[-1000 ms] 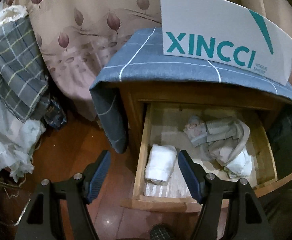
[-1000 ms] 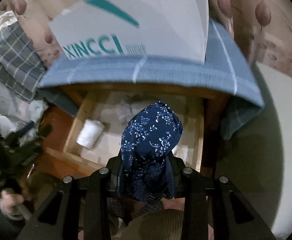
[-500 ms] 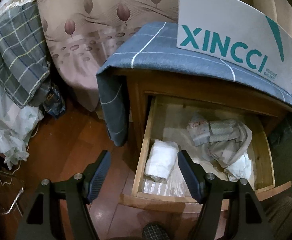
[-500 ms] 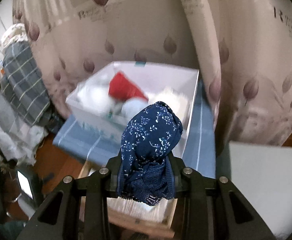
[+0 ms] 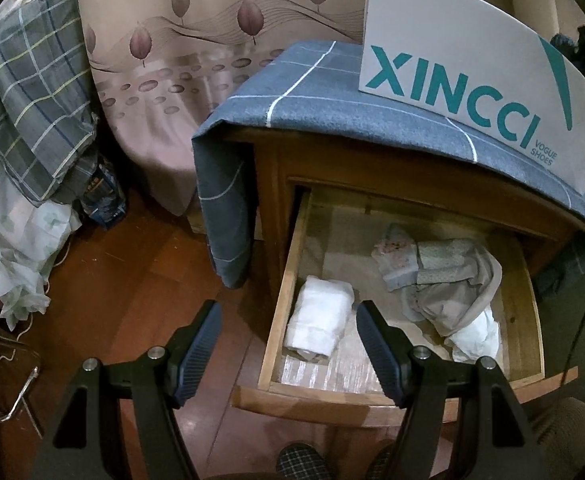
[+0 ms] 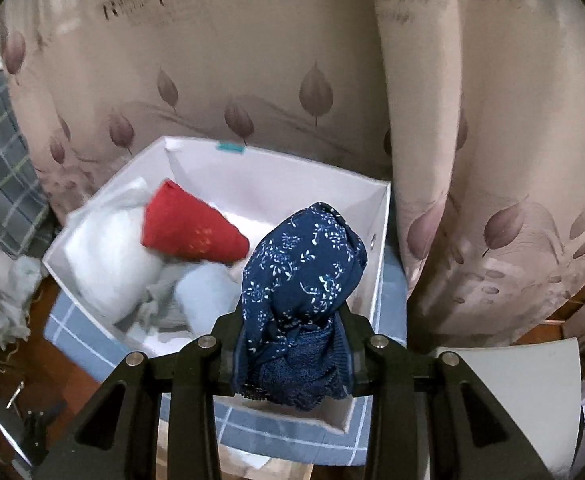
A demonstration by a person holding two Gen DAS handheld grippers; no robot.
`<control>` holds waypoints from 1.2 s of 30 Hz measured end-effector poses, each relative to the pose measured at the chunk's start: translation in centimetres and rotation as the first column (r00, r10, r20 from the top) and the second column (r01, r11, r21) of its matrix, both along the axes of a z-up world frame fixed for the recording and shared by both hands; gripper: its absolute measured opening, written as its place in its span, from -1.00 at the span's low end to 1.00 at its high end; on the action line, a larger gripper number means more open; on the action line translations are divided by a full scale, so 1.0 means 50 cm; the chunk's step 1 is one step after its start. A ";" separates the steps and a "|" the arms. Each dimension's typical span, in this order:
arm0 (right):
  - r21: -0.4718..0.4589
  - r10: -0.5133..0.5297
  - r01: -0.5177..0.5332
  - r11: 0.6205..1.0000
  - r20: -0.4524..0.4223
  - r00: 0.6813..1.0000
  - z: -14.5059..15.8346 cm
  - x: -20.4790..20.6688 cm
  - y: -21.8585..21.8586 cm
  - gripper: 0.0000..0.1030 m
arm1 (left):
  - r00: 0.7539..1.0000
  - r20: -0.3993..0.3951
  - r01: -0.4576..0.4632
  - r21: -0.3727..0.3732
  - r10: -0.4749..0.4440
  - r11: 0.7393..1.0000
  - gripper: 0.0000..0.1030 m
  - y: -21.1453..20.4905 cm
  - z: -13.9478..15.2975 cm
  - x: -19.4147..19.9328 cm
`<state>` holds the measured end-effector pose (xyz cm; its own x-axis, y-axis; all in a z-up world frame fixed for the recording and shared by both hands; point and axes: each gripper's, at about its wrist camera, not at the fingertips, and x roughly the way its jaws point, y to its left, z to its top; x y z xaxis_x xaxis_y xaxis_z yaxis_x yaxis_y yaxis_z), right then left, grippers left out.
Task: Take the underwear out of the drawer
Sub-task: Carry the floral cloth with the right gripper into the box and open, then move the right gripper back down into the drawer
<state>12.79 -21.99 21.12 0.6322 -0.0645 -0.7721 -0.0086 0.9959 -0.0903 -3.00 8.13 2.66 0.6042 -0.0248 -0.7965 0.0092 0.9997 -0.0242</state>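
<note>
Underwear in hand: navy floral pair (image 6: 300,280) in right claw (image 6: 292,356), jaws easing open over white box (image 6: 376,276)
Left claw (image 5: 288,344): wide open, empty
Drawer (image 5: 280,312): few pieces left

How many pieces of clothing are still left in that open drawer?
3 that I can tell apart: a rolled white piece at the front left, a crumpled grey-beige bundle at the right, and a white piece at its front. The bundle may hold or hide more.

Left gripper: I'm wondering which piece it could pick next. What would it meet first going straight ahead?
Probably the white roll at the drawer's left side; it lies between the open left gripper's fingers. Depth is unclear.
</note>
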 end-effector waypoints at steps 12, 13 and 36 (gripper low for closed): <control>-0.050 -0.008 0.004 0.999 -0.069 0.998 -0.061 0.025 0.014 -0.08 | 1.000 -0.011 -0.018 -0.043 0.018 0.999 0.39 0.011 -0.004 0.003; -0.063 -0.008 0.003 0.998 -0.067 0.998 -0.060 0.024 0.017 -0.04 | 1.000 -0.011 -0.020 -0.046 0.019 0.999 0.39 0.012 -0.003 0.003; 0.005 0.211 -0.212 0.977 -0.058 0.976 -0.008 -0.203 0.073 0.36 | 0.999 -0.019 -0.043 -0.075 0.042 0.996 0.39 0.028 -0.004 0.000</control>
